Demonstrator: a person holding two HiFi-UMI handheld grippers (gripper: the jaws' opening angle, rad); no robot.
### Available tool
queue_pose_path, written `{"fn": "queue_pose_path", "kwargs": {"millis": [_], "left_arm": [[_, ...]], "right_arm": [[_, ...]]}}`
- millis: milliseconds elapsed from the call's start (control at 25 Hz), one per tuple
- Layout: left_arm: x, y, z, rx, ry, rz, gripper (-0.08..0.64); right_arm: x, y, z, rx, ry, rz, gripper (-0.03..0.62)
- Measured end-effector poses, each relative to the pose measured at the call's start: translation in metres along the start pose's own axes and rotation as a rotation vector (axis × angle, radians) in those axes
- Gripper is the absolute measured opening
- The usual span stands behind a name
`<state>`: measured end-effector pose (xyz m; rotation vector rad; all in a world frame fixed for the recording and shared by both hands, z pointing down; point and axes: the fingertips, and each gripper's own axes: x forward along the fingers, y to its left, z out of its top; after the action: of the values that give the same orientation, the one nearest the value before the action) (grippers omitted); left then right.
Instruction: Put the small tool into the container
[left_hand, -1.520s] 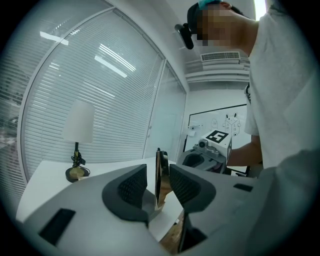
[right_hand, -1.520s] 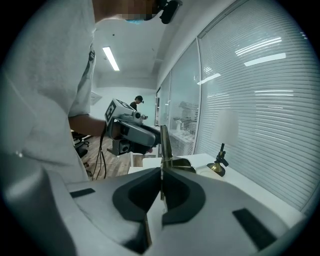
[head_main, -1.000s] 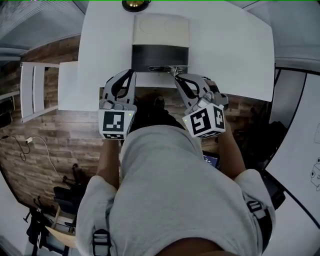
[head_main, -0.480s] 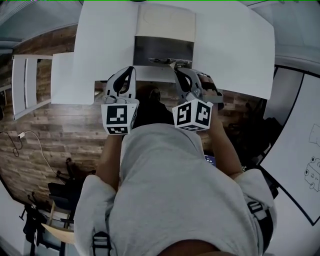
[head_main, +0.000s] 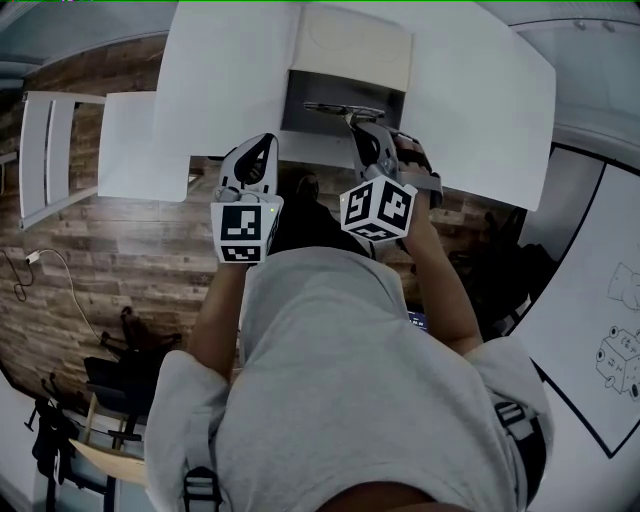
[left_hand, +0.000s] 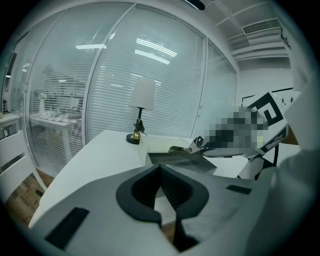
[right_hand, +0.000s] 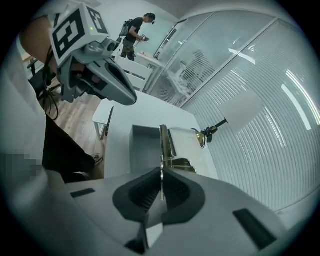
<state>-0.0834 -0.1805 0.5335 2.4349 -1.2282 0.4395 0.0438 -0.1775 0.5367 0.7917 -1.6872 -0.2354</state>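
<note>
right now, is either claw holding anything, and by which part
The right claw is shut on a thin shiny metal tool, gripping it at its near end; the rest juts out toward the open grey box. The left claw holds nothing.

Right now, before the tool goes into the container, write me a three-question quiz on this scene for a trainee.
1. True or false: the right gripper is shut on a thin metal tool.
2. What stands at the far end of the white table? A. a lamp; B. a kettle; C. a monitor.
3. What does the left gripper hold?

Key: 1 true; 2 A; 3 nothing, its jaws are together with nothing between them.
</note>
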Motion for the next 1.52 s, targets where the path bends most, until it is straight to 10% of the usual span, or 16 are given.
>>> {"fn": "queue_pose_path", "kwargs": {"millis": [1520], "left_arm": [[0.022,0.051,-0.018,-0.074,0.078,0.007,0.023]], "right_arm": [[0.094,-0.002,0.004,-0.139,0.204,0.022,0.029]]}}
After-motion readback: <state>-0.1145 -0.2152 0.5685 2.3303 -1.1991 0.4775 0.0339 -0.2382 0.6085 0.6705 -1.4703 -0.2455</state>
